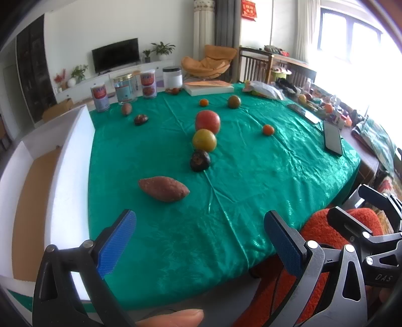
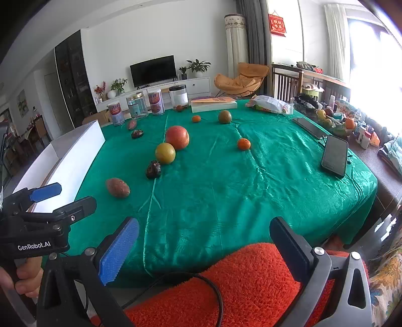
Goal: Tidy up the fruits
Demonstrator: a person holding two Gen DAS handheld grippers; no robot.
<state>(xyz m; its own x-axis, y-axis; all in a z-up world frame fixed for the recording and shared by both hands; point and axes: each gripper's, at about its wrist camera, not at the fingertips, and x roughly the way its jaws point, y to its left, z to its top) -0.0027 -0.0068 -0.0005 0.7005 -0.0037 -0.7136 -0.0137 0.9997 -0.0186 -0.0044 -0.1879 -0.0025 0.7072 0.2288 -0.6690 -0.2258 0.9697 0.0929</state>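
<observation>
"GenRobot.AI" stood in white letters on the black body of the left gripper (image 2: 45, 198), seen from the right wrist view. "DAS" was stamped on the right gripper (image 1: 364, 208) frame. The red wall hanging (image 2: 277, 24) bore characters too small to read.

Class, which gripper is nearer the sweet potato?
Left. The left gripper sits just short of the sweet potato; the right gripper hangs farther off to its right.
</observation>
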